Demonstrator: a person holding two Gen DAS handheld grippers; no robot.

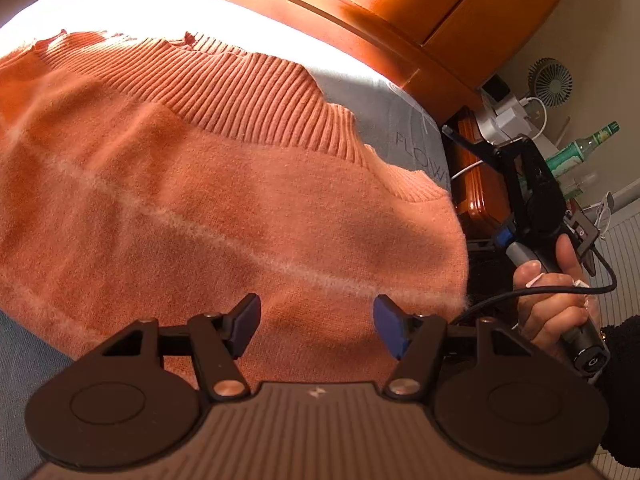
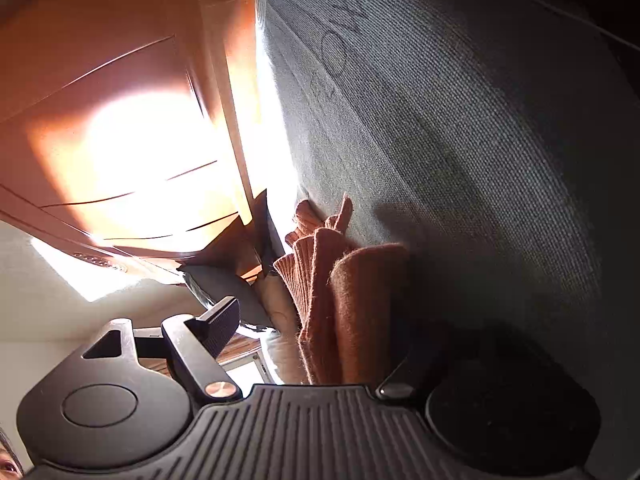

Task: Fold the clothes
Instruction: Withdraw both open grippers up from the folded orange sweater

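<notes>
- On the grey bed (image 1: pixel 404 116) lies an orange sweater (image 1: pixel 200 184), spread wide, its ribbed hem (image 1: pixel 256 92) toward the wooden headboard (image 1: pixel 360 20).
- Above the sweater's near part hangs the left gripper (image 1: pixel 316 330), released: its blue pads (image 1: pixel 247 326) stand well apart, with nothing between them.
- At the bed's right edge, the right hand (image 1: pixel 560 300) holds the right gripper's handle, a black cable running past it.
- From the right wrist view, the right gripper (image 2: pixel 316 316) has folds of the sweater (image 2: pixel 352 312) bunched between its fingers, against the bed's cover (image 2: pixel 460 140).
- Its left finger (image 2: pixel 218 322) stands clear of the cloth; the right one is hidden in shadow, so I cannot tell whether it is gripping.
- Beyond the bed, by the wall, stand a small fan (image 1: pixel 550 78) and a green bottle (image 1: pixel 580 148).
</notes>
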